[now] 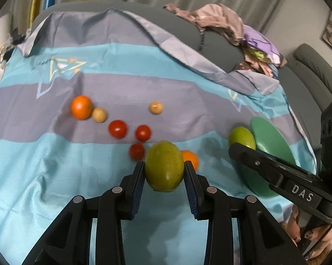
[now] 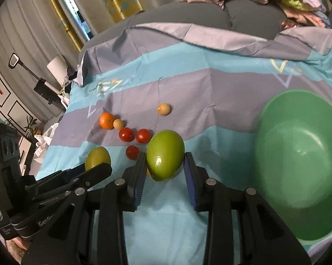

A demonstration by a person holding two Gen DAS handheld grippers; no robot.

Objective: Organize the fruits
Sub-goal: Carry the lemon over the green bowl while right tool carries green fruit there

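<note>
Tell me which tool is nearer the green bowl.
Right. The right tool, gripping a green fruit, is just beside the green bowl; the left tool, holding a yellow-green fruit, is farther off.

Left tool (image 1: 164, 172) clamped, right tool (image 2: 165, 165) clamped, side by side

Green bowl (image 2: 298, 165), red tomatoes (image 1: 117, 129), blue-and-grey striped cloth (image 1: 55, 165).
</note>
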